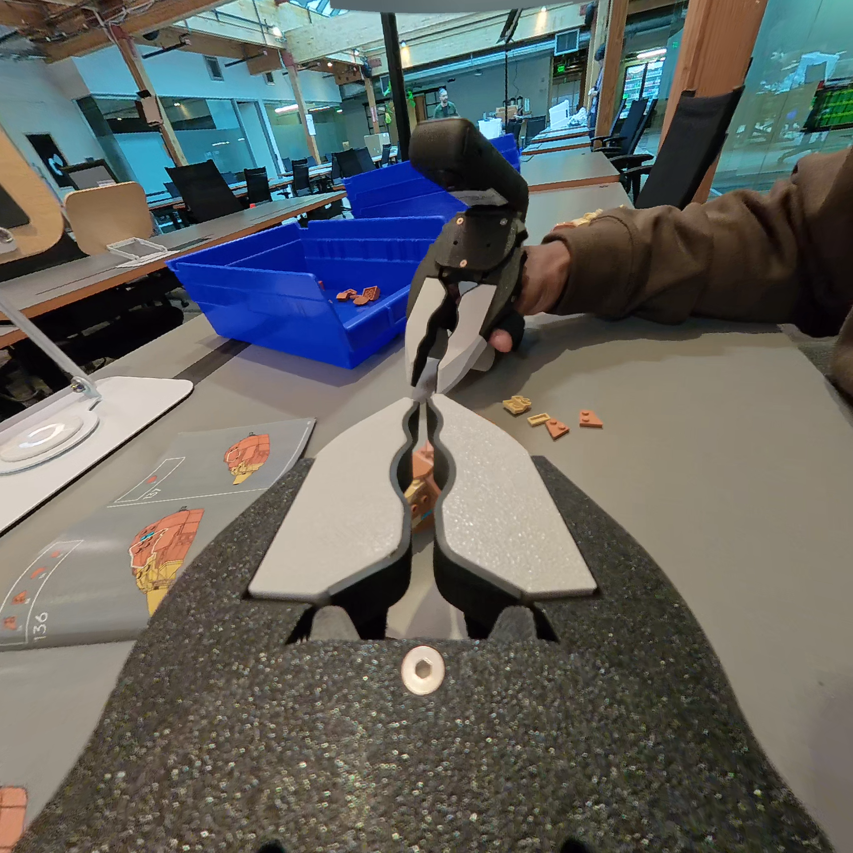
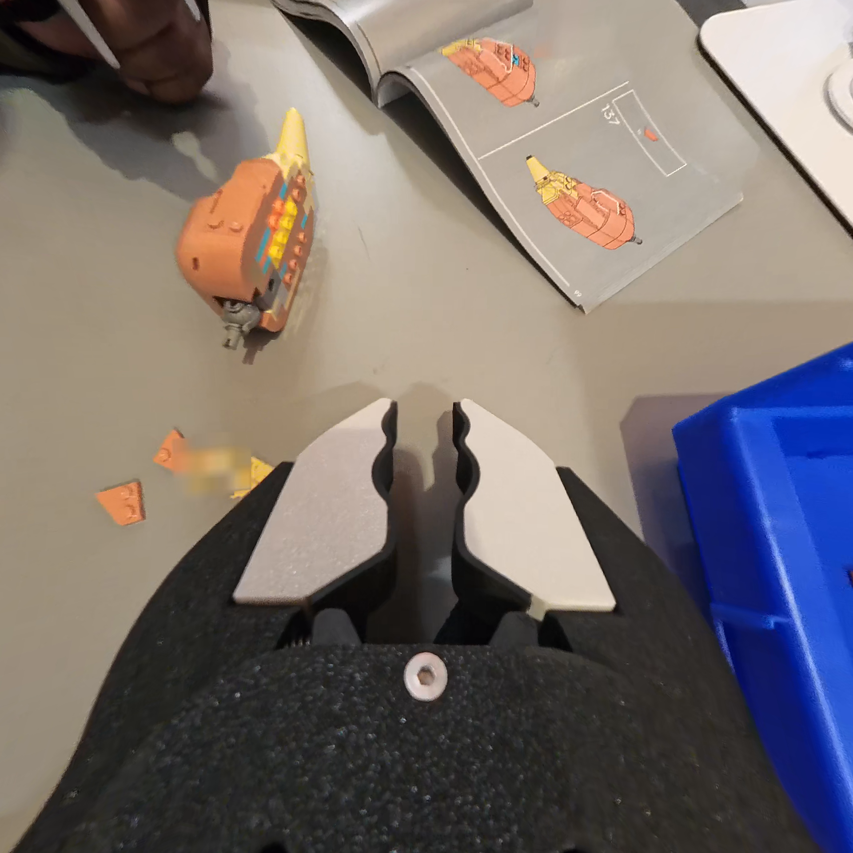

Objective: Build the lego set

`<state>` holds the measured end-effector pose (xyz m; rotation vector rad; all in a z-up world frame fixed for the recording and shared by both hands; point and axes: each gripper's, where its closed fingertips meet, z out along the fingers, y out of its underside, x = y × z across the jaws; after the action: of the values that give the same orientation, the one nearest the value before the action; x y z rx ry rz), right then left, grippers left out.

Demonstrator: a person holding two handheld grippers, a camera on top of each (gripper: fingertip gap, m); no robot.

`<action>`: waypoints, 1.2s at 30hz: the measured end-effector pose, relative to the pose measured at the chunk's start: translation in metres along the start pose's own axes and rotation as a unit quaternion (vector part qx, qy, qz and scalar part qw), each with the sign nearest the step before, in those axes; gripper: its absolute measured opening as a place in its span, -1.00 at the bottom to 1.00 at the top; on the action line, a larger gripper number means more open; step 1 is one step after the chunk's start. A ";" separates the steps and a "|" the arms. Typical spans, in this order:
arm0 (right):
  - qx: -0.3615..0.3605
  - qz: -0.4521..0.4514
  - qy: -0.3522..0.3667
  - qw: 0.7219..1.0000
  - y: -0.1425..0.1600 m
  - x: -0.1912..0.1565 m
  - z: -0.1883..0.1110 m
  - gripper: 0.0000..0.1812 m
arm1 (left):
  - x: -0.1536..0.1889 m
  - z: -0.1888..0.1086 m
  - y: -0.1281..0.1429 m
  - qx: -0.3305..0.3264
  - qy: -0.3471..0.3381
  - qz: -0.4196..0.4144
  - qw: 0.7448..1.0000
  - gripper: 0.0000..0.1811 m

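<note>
Lego body [image 2: 247,244] mid-tabletop looks light, rigid but pop-apart, so grip smooth orange flanks, not cone; right gripper [image 2: 424,406] narrow-open w/ nothing, left gripper [image 1: 422,408] nearly closed, empty.

My left gripper [image 1: 422,406] has a speckled black foam-textured body, one silver hex screw, and pale grey wavy-edged fingers [image 1: 351,498]. My right gripper [image 2: 424,408] looks identical. A dark brown sleeve [image 1: 692,263] covers my right arm.
</note>
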<state>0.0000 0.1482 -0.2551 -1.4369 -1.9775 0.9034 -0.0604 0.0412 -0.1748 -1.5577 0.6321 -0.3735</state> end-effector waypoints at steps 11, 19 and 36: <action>0.004 0.010 -0.060 0.998 0.002 -0.076 -0.031 -0.73 | 0.035 0.011 -0.002 -0.013 0.058 0.027 0.998 -0.96; -0.037 0.026 -0.054 0.997 0.015 -0.119 -0.030 -0.72 | 0.043 0.014 -0.001 -0.018 0.069 0.032 0.997 -0.95; -0.079 0.030 -0.014 0.996 0.030 -0.116 -0.018 -0.84 | 0.045 0.014 -0.002 -0.018 0.069 0.036 0.997 -0.95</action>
<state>0.0661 0.0476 -0.2705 -1.5864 -2.0769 0.8126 -0.0159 0.0257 -0.1806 -1.5486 0.8050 -0.4196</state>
